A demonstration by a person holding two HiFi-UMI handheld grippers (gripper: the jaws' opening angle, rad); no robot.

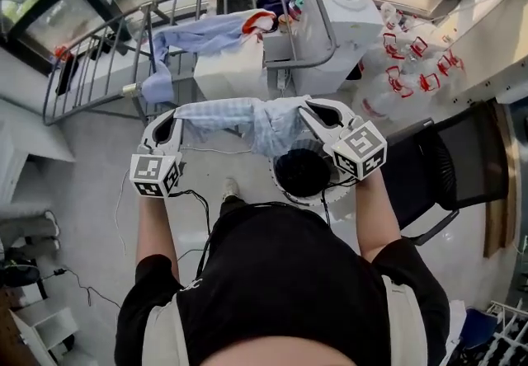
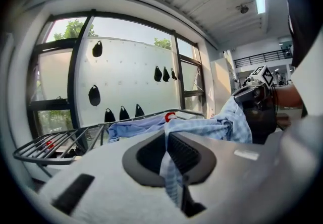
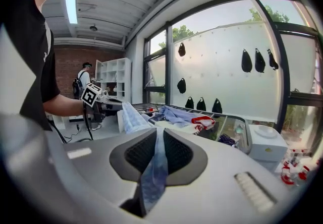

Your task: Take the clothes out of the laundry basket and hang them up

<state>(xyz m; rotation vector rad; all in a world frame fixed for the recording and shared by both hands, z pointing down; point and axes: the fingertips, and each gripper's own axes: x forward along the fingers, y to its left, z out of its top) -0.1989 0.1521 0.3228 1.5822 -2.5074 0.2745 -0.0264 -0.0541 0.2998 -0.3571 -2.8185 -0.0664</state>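
Observation:
A light blue checked garment (image 1: 247,121) is stretched level between my two grippers, above the round white laundry basket (image 1: 285,191), whose inside looks dark. My left gripper (image 1: 169,127) is shut on the garment's left end, and the cloth (image 2: 169,167) is pinched between its jaws. My right gripper (image 1: 318,114) is shut on the other end, with a fold of the cloth (image 3: 154,167) running down between its pads. The garment bunches and hangs down near the right gripper. Just beyond the garment stands the metal drying rack (image 1: 107,59).
A blue shirt (image 1: 206,33) and a red-and-white item (image 1: 260,22) lie over the rack. A white appliance (image 1: 346,18) stands behind the basket. A black chair (image 1: 437,175) is at the right, with red-capped bottles (image 1: 408,68) on the floor beyond it. Cables trail near my feet.

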